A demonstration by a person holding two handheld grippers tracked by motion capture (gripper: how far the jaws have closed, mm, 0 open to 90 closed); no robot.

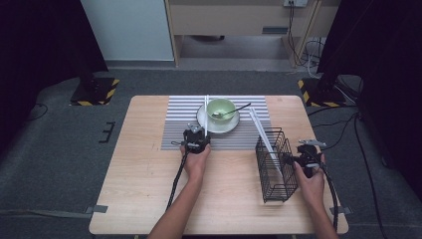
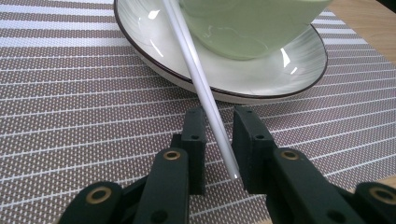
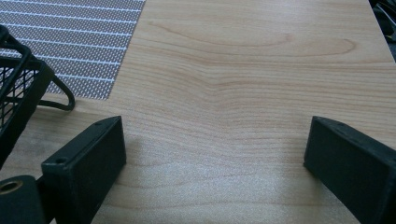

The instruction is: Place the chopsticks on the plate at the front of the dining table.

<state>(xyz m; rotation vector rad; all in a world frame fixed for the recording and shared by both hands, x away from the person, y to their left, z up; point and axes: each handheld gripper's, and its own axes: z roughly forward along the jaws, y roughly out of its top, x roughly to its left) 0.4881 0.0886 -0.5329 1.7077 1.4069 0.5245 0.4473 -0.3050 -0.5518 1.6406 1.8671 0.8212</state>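
Chopstick (image 2: 201, 84): I see a thin white stick, leaning on the plate's (image 2: 299, 79) rim at about 9 o'clock of the green bowl (image 1: 221, 108), its near end down on the striped mat (image 2: 70, 93).
How it handles: I think it is light, stiff and slippery (it could roll or spin), so I would pinch it near the low end.
Left gripper (image 2: 218, 122): jaws narrow, one on each side of the stick; I cannot tell if they press it yet.
Left hand (image 1: 195, 162): low, pointing at 12 o'clock.
Right gripper (image 3: 212, 149): jaws wide, nothing between them, resting at 3 o'clock of the wire basket (image 1: 275, 164).
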